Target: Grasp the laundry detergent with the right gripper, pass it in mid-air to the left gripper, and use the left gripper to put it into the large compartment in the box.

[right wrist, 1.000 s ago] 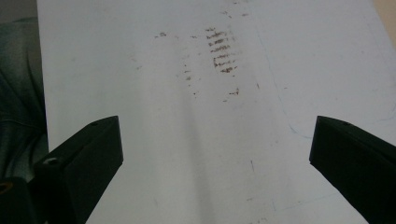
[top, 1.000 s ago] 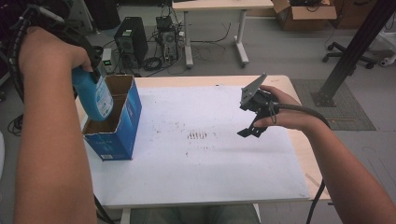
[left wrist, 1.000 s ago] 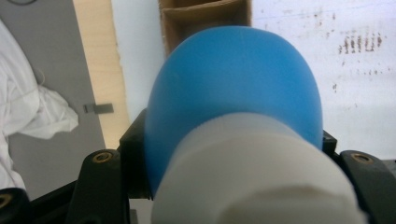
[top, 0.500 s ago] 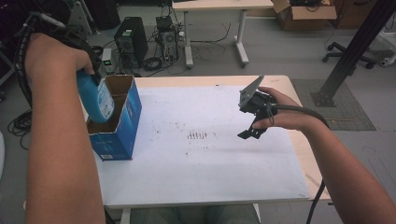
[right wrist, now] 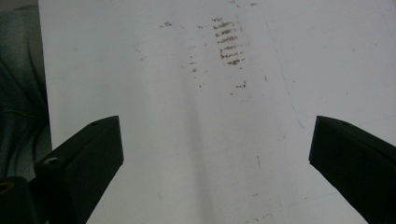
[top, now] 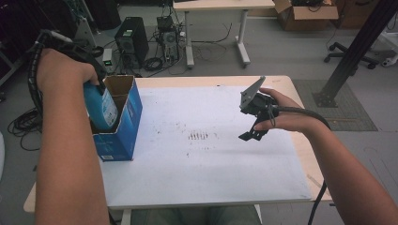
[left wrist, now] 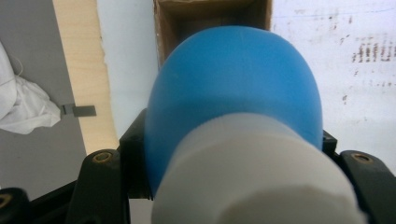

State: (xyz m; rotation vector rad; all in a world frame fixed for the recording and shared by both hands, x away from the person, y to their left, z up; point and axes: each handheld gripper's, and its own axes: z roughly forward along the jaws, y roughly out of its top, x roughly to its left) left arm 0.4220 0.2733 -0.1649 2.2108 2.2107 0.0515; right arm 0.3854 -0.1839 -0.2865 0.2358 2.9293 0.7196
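A blue bottle (top: 102,104) with a white cap (left wrist: 254,177) hangs partly inside an open blue cardboard box (top: 123,123) at the table's left. My left gripper (top: 94,84) is shut on the bottle; in the left gripper view the bottle (left wrist: 233,88) sits between the black jaws, pointing into the brown inside of the box (left wrist: 212,14). My right gripper (top: 251,132) hovers over the right part of the white table top (top: 206,164), open and holding nothing. In the right gripper view my right gripper (right wrist: 215,154) has its jaws wide apart above the bare white surface.
Brown smudges (top: 199,136) mark the middle of the table. A wooden edge (top: 309,154) frames the white top. Beyond the table on the floor stand a computer tower (top: 130,40), cables, another desk's legs and a black post (top: 352,51).
My left hand has lowered the blue bottle deeper into the box. The right hand and its gripper have stayed put.
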